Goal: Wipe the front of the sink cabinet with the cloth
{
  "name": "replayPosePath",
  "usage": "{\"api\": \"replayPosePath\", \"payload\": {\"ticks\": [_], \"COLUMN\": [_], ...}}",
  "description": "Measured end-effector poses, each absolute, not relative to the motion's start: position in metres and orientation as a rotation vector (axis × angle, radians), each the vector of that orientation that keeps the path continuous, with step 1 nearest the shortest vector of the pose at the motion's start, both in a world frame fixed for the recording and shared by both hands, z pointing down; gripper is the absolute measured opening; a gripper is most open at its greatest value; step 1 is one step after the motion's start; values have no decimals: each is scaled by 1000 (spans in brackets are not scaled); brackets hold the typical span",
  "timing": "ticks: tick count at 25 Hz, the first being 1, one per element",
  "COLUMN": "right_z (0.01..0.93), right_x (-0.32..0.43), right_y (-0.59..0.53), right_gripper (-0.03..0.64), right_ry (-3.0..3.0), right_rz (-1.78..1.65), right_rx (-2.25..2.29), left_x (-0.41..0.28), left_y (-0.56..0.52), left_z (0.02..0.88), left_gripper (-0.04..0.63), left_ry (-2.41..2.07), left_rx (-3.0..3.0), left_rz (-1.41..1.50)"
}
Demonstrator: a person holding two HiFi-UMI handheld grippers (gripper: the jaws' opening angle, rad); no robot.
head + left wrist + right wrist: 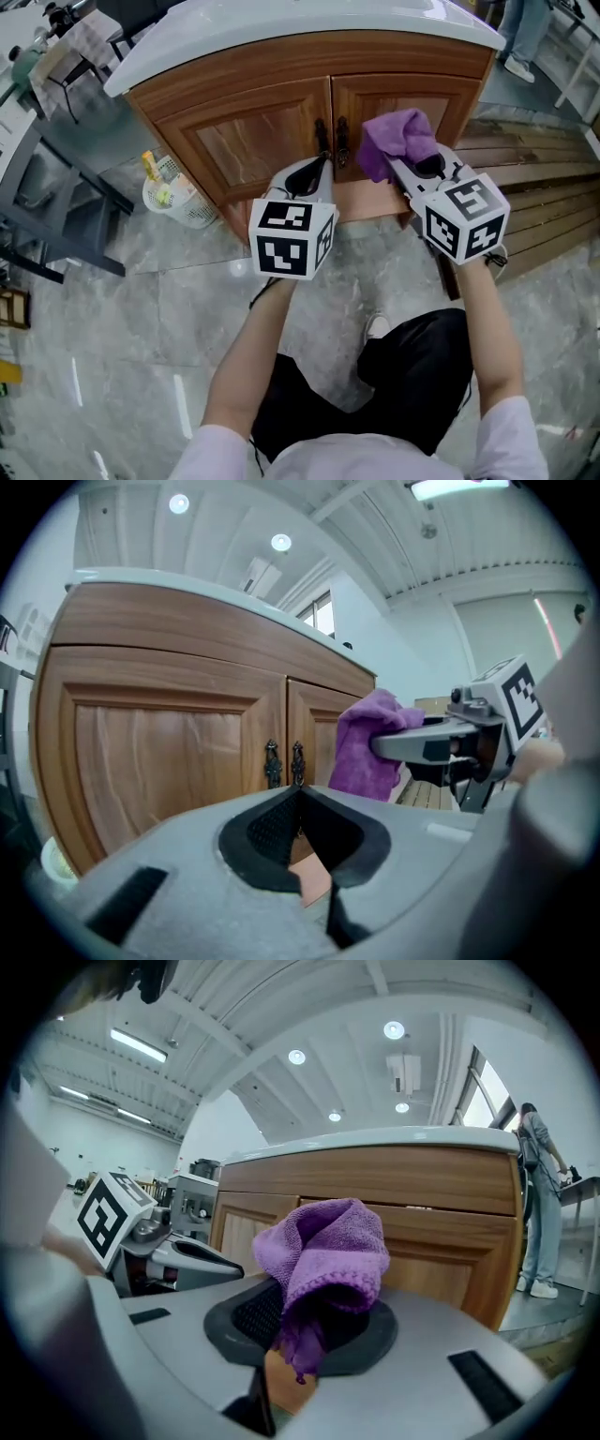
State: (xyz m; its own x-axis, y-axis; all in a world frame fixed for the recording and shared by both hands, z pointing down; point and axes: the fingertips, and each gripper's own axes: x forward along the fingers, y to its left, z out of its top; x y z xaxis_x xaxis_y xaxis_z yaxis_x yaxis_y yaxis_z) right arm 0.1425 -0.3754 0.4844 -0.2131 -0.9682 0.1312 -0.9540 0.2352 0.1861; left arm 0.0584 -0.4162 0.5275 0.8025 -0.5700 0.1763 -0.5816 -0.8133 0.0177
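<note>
The wooden sink cabinet point(262, 131) stands in front of me under a white sink top point(281, 28); both doors are closed, with dark handles point(330, 139) at the centre seam. My right gripper point(405, 165) is shut on a bunched purple cloth point(398, 141), held close to the right door point(412, 98); the same cloth point(328, 1260) fills the right gripper view. My left gripper point(314, 169) is shut with nothing in it, just below the handles. In the left gripper view the cloth point(370, 742) hangs to the right of the door handles point(284, 761).
A white wire basket point(178, 197) with small items sits on the floor left of the cabinet. Wooden slats point(534, 178) lie to the right. A dark table frame point(47, 216) stands at the left. A person point(539, 1204) stands beyond the cabinet's right side.
</note>
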Motion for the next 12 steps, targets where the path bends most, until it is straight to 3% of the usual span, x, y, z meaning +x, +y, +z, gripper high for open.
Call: {"api": "replayPosePath", "payload": {"ticks": [12], "right_z": [508], "right_x": [-7], "right_y": [-407], "right_gripper": [72], "right_ry": [-2524], "right_rz": [-81], "right_rx": [1495], "left_x": [-50], "left_y": [-430], "left_z": [539], "left_gripper": [6], "left_ry": [-1219], "left_rx": [2784], "left_rz": [232]}}
